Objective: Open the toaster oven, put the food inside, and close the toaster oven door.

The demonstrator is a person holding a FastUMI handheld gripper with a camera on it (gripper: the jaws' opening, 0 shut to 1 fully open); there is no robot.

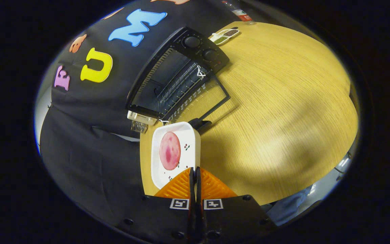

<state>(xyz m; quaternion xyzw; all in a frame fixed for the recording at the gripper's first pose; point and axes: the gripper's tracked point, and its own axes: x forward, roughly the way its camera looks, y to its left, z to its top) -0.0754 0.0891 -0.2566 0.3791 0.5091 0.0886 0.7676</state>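
A white square plate (188, 142) carries a round pink slice of meat (170, 150). My gripper (195, 169) is shut on the plate's near rim, fingers nearly touching, and holds it over the table's edge. Just beyond the plate stands the black toaster oven (168, 78) with its glass door (203, 100) swung fully open and lying flat. The door's handle (200, 123) is close to the plate's far edge. A wire rack (178, 86) shows inside the oven's cavity. Two knobs (192, 41) sit on the oven's control panel.
The wooden table (276, 101) stretches beyond and beside the oven. A small divided dish of beans (225, 35) and a bottle (241, 13) stand at its far side. A white plug block (141, 119) sits by the oven. A person's sleeve (289, 203) is beside my gripper.
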